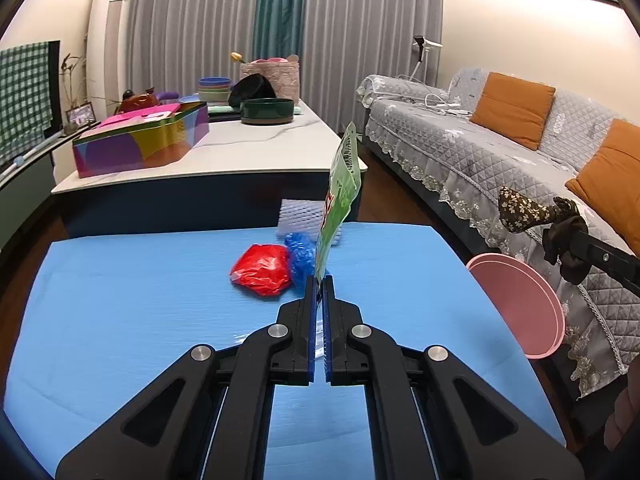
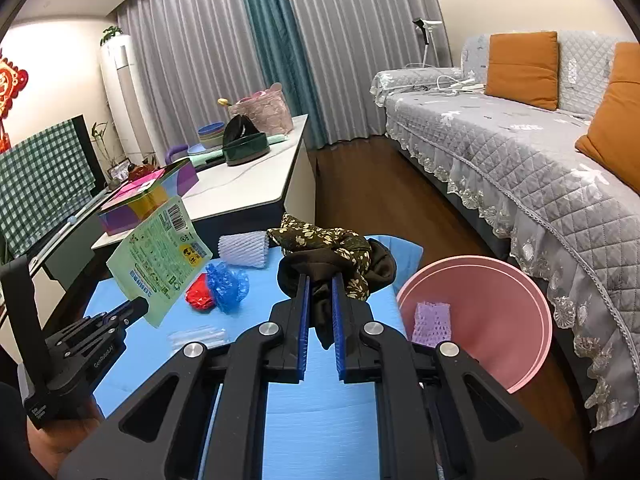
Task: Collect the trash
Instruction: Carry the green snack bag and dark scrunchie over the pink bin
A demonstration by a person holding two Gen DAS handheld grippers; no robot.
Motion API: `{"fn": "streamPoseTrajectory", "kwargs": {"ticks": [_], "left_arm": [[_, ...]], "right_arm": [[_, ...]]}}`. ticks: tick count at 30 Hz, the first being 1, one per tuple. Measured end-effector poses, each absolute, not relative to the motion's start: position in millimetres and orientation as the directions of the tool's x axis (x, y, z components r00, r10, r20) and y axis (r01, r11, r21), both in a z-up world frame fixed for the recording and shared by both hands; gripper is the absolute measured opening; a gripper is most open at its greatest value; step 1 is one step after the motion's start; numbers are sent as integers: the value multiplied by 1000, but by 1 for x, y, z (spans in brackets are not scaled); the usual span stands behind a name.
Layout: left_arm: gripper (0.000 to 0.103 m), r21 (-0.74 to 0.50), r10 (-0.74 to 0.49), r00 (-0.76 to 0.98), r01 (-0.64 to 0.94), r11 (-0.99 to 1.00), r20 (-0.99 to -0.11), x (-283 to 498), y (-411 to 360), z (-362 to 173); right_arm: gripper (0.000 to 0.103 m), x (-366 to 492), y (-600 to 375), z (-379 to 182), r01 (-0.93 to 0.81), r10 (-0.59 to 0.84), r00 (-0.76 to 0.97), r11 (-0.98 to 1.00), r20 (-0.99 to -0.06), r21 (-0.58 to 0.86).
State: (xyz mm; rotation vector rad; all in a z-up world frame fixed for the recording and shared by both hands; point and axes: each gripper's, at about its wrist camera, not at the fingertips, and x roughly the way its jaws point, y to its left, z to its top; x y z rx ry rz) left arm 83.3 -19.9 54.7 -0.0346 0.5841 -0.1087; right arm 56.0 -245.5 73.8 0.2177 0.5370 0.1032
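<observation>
My left gripper (image 1: 318,280) is pressed together on the bottom edge of a green wrapper (image 1: 340,196), which stands up above the blue mat (image 1: 120,300). My right gripper (image 2: 320,280) pinches a dark cloth with a flower pattern (image 2: 332,248), bunched over the fingertips and lifted off the mat. Just beside the mat on the right stands the pink bin (image 2: 500,320); inside it I see one purple foam net (image 2: 432,322) already, so I judge that the collecting has started. On the mat are left a red crumpled bag (image 1: 262,268), a blue crumpled bag (image 1: 300,256) touching it, a white foam net (image 2: 244,250) at the far edge, and a clear plastic piece (image 2: 198,338) near the left gripper. Both held things are not yet over the bin.
</observation>
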Motion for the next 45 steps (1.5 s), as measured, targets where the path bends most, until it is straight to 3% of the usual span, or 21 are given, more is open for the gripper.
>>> {"fn": "streamPoseTrajectory", "kwargs": {"ticks": [45], "left_arm": [[3, -69, -192, 806, 185, 980, -559, 99, -65, 43]], "right_arm": [[11, 58, -290, 68, 77, 48, 868, 970, -495, 229]]}}
